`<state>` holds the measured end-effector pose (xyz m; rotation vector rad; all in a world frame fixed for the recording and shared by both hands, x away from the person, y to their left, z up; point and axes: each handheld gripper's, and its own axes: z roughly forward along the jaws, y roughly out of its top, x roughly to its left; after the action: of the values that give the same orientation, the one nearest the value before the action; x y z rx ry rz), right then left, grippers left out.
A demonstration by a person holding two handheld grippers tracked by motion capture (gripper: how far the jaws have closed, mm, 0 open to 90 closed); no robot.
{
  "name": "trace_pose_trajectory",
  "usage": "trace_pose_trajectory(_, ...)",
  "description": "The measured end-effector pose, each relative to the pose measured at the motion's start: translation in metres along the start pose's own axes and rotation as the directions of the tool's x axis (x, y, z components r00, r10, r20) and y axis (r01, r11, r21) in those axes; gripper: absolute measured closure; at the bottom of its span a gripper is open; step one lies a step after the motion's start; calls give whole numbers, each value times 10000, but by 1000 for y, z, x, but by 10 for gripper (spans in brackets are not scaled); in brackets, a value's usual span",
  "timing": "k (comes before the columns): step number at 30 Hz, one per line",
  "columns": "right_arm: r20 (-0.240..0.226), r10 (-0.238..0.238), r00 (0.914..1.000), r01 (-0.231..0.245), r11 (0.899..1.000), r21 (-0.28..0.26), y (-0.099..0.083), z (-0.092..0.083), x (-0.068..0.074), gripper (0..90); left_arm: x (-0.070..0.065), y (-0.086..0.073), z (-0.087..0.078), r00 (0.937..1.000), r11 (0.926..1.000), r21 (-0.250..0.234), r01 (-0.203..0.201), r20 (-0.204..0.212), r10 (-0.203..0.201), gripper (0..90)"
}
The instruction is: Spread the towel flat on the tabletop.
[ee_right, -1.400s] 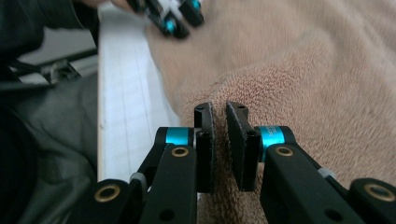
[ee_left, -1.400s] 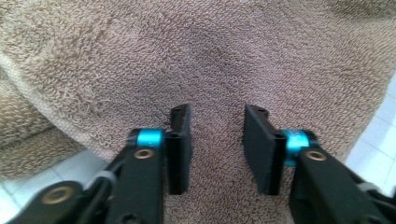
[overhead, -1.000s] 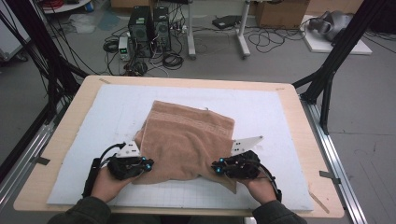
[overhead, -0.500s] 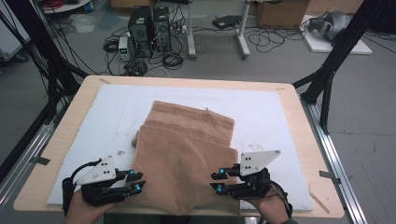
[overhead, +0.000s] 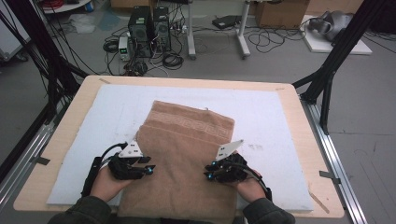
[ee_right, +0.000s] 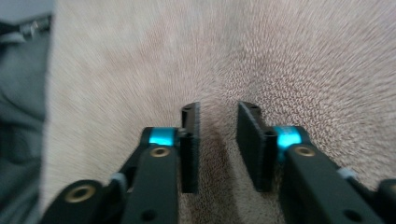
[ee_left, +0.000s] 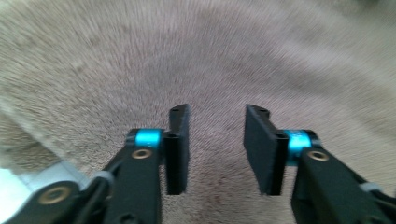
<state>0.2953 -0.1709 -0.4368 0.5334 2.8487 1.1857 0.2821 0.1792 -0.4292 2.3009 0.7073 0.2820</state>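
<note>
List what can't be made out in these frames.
- Near edge of the folded tan terry towel: cut off by the bottom edge of the high view.
- Whether the left gripper or right gripper touches the towel: motion blur in both gripper views.
- Gripper jaws in the high view: hidden under the hands.
- Towel's border pattern: too small.

Towel [overhead: 187, 154]: tan-brown terry, one woven Greek-key band in the same tan running across the far part. Left gripper [overhead: 148, 170]: black body, blue glowing accents, light grey three-cornered plate on top. Right gripper [overhead: 208, 176]: same black, blue accents, grey plate. In the gripper views, black jaws with bright blue anodised rings and brass-coloured screws (blurred). Mat [overhead: 280, 116]: pale blue-white, faint dark smudges. Table [overhead: 74, 100] edge: light wood. Sleeve [overhead: 88, 210]: olive green.
</note>
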Motion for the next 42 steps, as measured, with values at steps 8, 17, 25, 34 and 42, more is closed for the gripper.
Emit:
trace_pose_trajectory(8, -301, -136, 9995, 132, 9998, -131, 0, 1, 7, 891, -5, -17, -7, 9986, 9975, -517, 484, 235, -473, 872)
trace_pose_trajectory(17, -1206, -823, 9893, 773, 9960, -452, 0, -8, 44, 888, -31, -44, -41, 9945, 9898, -1240, 700, 858, -596, 863)
trace_pose_trajectory(25, -262, -323, 9991, 315, 9990, -305, 4, -12, 26, 688, -14, -23, -33, 9957, 9843, -1502, 925, 183, -907, 620)
trace_pose_trajectory(34, -580, 91, 9983, -97, 9999, -112, -7, 5, 17, 867, -11, -29, -11, 9990, 9966, -736, 377, 282, -357, 871)
trace_pose_trajectory(42, -1561, -347, 9871, 327, 9994, -149, -5, 0, 41, 867, -28, -47, -40, 9937, 9892, -1335, 601, 1017, -467, 871)
